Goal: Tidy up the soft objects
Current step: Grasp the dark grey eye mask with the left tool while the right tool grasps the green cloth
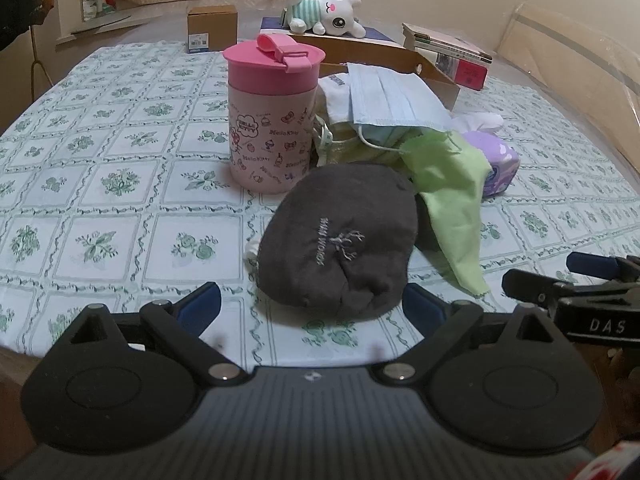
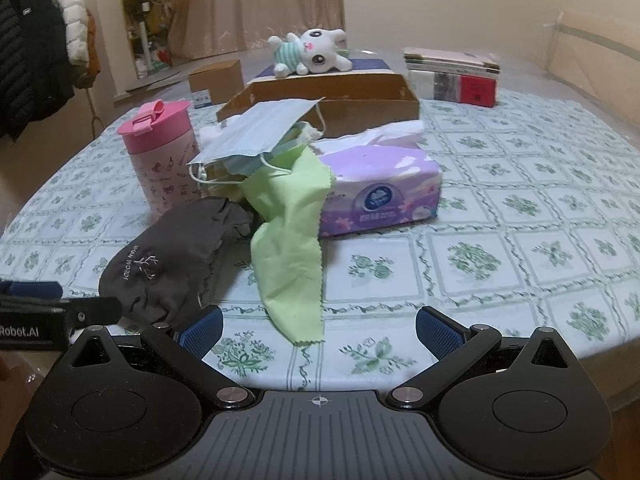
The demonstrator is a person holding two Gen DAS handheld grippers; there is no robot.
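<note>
A dark grey fabric pouch lies on the tablecloth just ahead of my open left gripper; it also shows in the right wrist view. A light green cloth drapes beside it, its tip just ahead of my open right gripper. The green cloth also shows in the left wrist view. Blue face masks top a pile of soft items behind. A purple tissue pack lies to the right. A white plush toy lies at the back. Both grippers are empty.
A pink lidded cup stands left of the pile. An open cardboard box sits behind the pile, with a small carton and stacked books farther back. My right gripper shows at the left wrist view's right edge.
</note>
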